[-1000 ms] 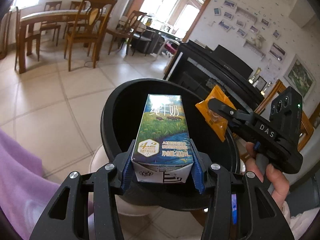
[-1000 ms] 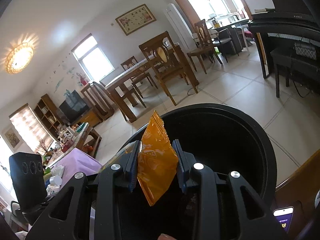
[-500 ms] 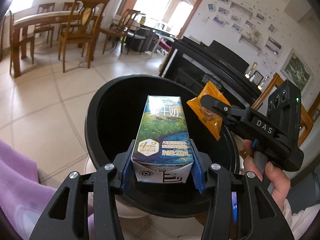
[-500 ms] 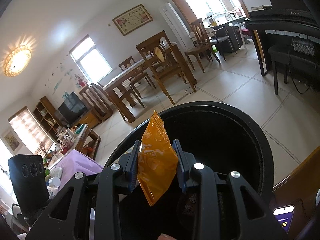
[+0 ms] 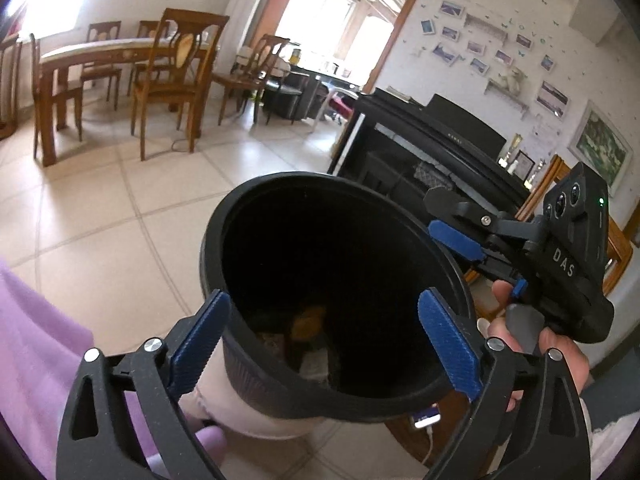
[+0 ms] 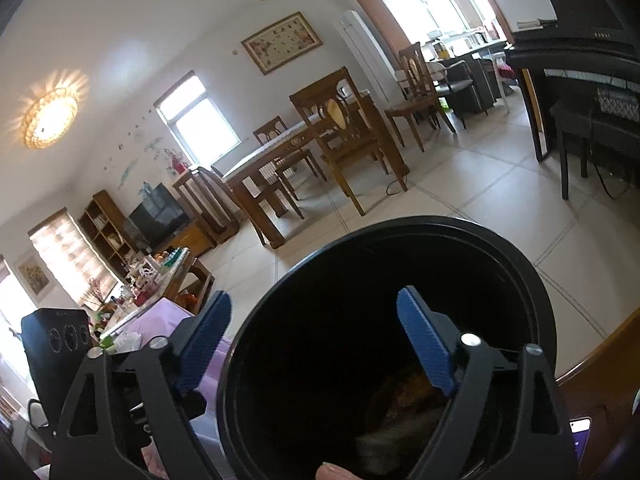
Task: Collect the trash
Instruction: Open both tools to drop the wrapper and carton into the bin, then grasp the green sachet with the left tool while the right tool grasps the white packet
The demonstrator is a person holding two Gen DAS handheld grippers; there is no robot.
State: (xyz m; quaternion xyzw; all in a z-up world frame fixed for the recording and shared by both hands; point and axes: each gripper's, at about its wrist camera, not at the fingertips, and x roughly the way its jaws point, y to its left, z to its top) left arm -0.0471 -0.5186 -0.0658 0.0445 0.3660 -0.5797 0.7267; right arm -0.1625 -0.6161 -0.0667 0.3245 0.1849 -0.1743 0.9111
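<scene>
We see the trash, an orange wrapper [image 5: 308, 320] and other blurred scraps, lying at the bottom of the black bin [image 5: 240, 216] on the tiled floor [image 5: 120, 208] just below us. Our left hand-held gripper [image 5: 324, 340] hangs over the near rim, its jaws opening with nothing between the blue pads, and our right hand-held gripper [image 6: 316, 336] at the bin's right edge is likewise opening and empty. Farther off stand a wooden dining table [image 5: 100, 52] at left and a black piano [image 5: 440, 132] at right.
</scene>
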